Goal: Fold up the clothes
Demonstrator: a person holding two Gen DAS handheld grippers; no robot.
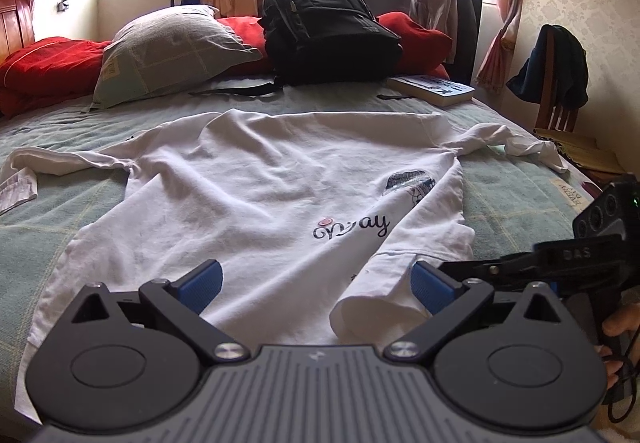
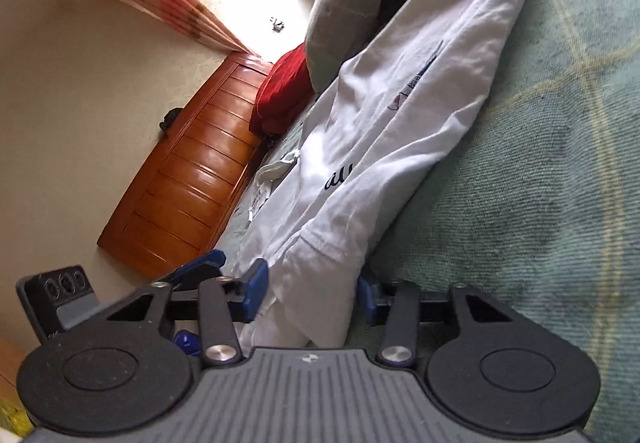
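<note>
Covering most of the bed [image 1: 520, 199], whose green checked sheet shows along both side edges, a white shirt [image 1: 248, 195] lies spread front-up with its sleeves reaching toward those edges and its hem at the near edge; a black backpack [image 1: 328, 35], a grey pillow [image 1: 168, 47] and a book [image 1: 432, 87] sit along the far edge. Smaller and nearer, the left gripper [image 1: 316, 283] hangs over the hem with its blue pads wide apart and nothing pinched; the right gripper [image 2: 312, 291], rolled on its side at the shirt's near right corner, has a bunched fold of the hem between its narrowed jaws, though whether the pads press on it I cannot tell.
</note>
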